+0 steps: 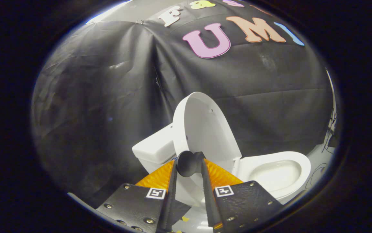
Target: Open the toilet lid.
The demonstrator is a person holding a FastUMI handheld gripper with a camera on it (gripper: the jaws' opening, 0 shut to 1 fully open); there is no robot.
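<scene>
Your jaws [188, 168] are clamped on the dark round knob [186, 163] at the toilet lid's [202, 129] edge, and the lid stands nearly upright. It looks like light, stiff, glossy plastic on a hinge, so hold by that knob; the bare rim would likely slip. Just beyond sits the cistern [155, 147], close behind the lid. The open bowl [278, 171] lies alongside, nothing blocking.
</scene>
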